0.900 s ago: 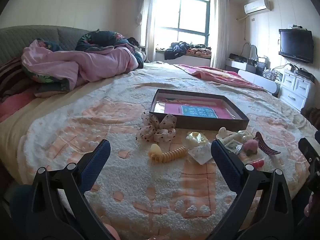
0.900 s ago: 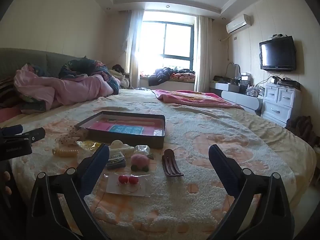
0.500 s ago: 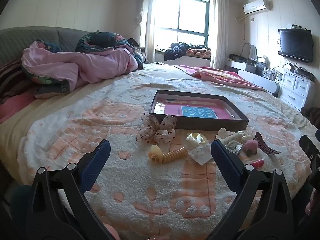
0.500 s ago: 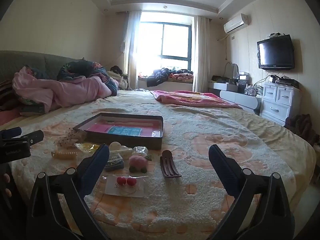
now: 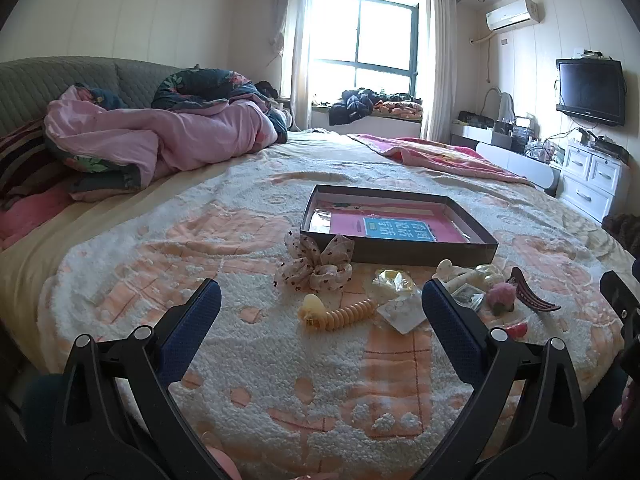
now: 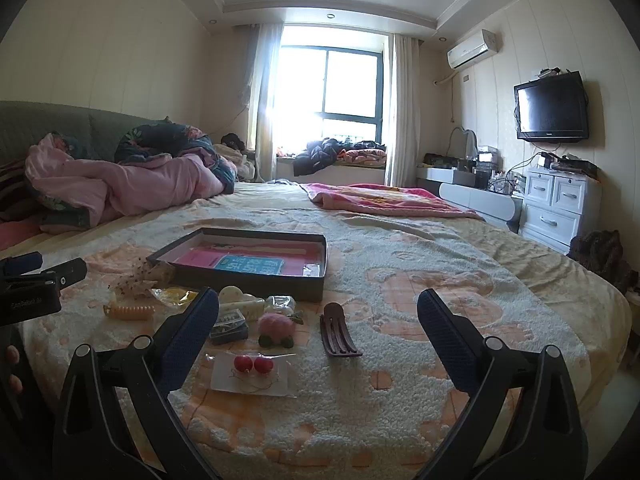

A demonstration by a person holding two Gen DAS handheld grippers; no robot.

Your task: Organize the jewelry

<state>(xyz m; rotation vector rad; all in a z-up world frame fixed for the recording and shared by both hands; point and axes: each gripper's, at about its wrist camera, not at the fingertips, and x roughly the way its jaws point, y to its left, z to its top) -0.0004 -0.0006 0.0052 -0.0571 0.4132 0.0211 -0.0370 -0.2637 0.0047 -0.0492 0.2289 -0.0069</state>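
Two grippers hover over the bed, jaws wide apart on both, nothing held. The left gripper has the yellow spiral hair clip dead ahead at 12 o'clock, long axis running roughly 8 to 2 (slightly tilted across the gap). The right gripper faces the dark claw clip at 12, prongs toward the camera. Beyond both, the dark tray waits at 11.

You're facing a bright window w/ curtains, AC unit top right, TV above white drawers, bed underneath.
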